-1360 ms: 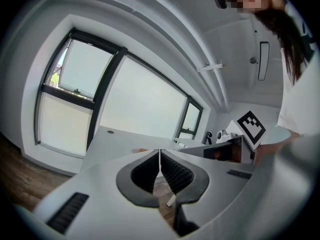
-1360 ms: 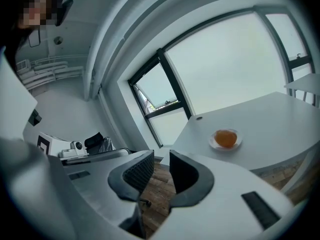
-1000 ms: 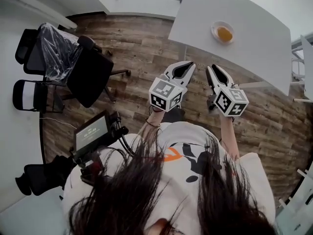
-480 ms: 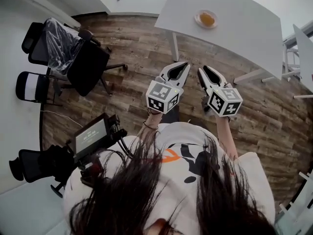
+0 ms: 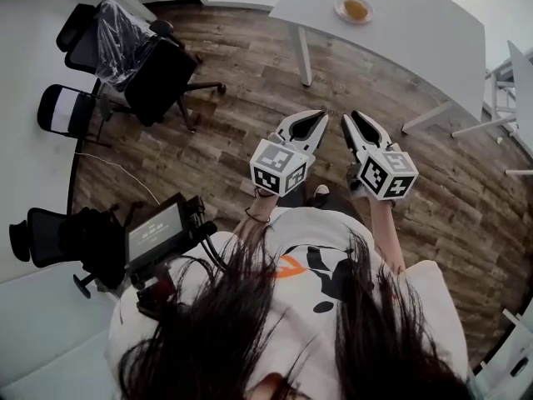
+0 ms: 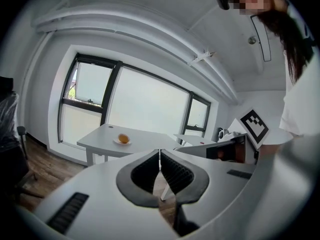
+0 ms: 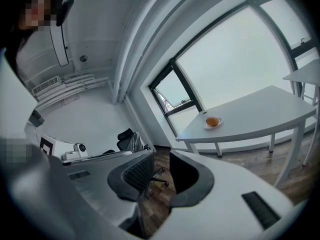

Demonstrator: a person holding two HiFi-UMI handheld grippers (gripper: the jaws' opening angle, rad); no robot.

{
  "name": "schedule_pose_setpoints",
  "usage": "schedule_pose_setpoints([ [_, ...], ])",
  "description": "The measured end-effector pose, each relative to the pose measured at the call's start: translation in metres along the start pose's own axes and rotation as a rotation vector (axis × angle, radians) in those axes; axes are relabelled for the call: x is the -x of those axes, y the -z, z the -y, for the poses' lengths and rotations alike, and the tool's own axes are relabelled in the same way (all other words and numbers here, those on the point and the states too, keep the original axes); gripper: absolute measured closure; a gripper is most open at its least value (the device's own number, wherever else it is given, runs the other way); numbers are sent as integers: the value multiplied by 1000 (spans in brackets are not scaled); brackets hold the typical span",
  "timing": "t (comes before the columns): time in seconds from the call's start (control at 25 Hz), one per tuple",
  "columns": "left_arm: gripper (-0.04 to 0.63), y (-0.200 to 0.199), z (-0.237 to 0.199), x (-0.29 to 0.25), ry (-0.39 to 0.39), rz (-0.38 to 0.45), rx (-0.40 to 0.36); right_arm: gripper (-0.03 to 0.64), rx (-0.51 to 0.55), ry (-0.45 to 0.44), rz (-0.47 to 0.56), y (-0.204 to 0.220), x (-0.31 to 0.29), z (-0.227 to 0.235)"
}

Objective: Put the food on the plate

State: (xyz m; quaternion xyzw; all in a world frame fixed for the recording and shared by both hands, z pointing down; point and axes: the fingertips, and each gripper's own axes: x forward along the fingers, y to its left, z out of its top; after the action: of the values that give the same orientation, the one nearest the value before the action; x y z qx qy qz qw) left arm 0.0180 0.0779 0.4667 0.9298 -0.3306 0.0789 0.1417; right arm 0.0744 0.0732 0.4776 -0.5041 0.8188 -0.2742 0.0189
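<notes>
White with black inside, the left gripper (image 5: 321, 115) has its jaws shut tight on nothing. The right gripper (image 5: 349, 117) is closed and empty too. The two are side by side above the brown wood floor (image 5: 250, 65), tips toward the white table (image 5: 416, 36). Well away on that table is one plate (image 5: 342, 12) with one orange piece of food (image 5: 356, 8) on it. The food looks round, so no long side shows. Four black chairs (image 5: 162, 77) stand on the left.

Left gripper (image 6: 159, 154) has its jaws closed tip to tip, nothing in them. Past it, orange food (image 6: 123, 138) sits on a small plate (image 6: 118, 142) near the white table's (image 6: 147, 138) front edge, toward the left end.
</notes>
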Motion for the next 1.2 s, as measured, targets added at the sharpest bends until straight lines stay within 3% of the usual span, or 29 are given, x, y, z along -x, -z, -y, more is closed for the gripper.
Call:
schedule_pose_setpoints([
  [0.24, 589, 7, 34, 44, -37, 9, -30, 514, -2, -58, 10, 16, 31, -33],
  [0.52, 589, 8, 24, 58, -84, 15, -16, 514, 2, -107, -20, 24, 22, -49],
  [1.2, 589, 25, 21, 63, -95, -13, 2, 514, -26, -122, -60, 43, 16, -59],
])
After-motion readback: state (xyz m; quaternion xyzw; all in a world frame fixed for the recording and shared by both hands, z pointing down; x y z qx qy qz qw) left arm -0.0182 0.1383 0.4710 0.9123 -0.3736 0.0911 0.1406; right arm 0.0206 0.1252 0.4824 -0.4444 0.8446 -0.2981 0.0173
